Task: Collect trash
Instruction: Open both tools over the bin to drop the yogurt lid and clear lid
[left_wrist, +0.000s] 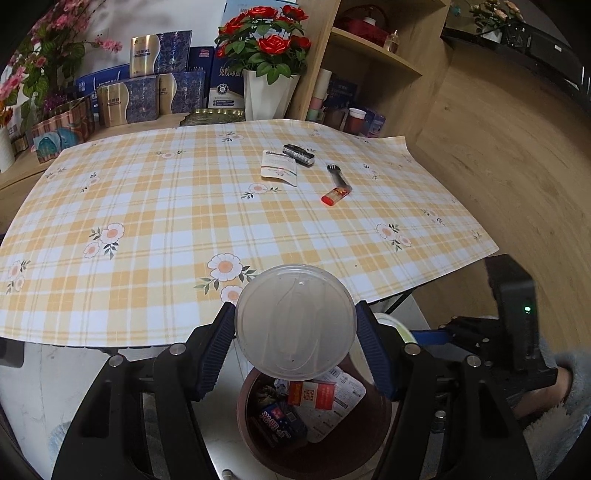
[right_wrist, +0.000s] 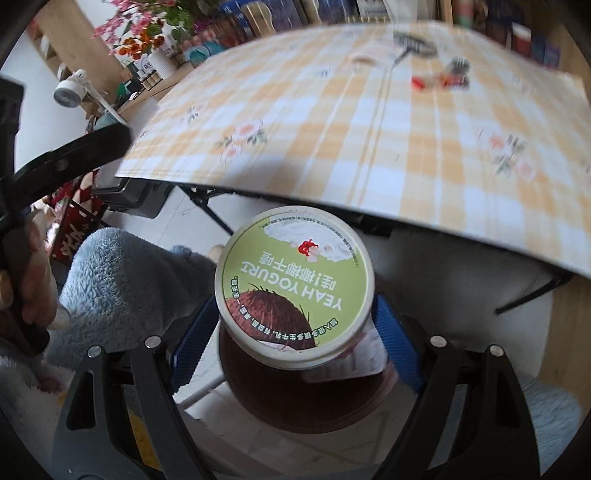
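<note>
My left gripper (left_wrist: 295, 328) is shut on a clear round plastic lid (left_wrist: 295, 321), held above a brown bin (left_wrist: 354, 443) that holds wrappers and cartons. My right gripper (right_wrist: 295, 325) is shut on a green-topped yogurt tub (right_wrist: 295, 288), also above the brown bin (right_wrist: 258, 387). On the checked tablecloth (left_wrist: 147, 221) lie a white sachet (left_wrist: 279, 168), a dark wrapper (left_wrist: 298, 154), a small fork (left_wrist: 338, 177) and a red packet (left_wrist: 335, 195). In the right wrist view the table items are blurred.
Boxes (left_wrist: 147, 92), a vase of red roses (left_wrist: 269, 55) and pink flowers (left_wrist: 44, 55) line the table's far side. A wooden shelf (left_wrist: 369, 66) stands at the right. A fuzzy blue sleeve (right_wrist: 122, 288) and a hand sit left of the tub.
</note>
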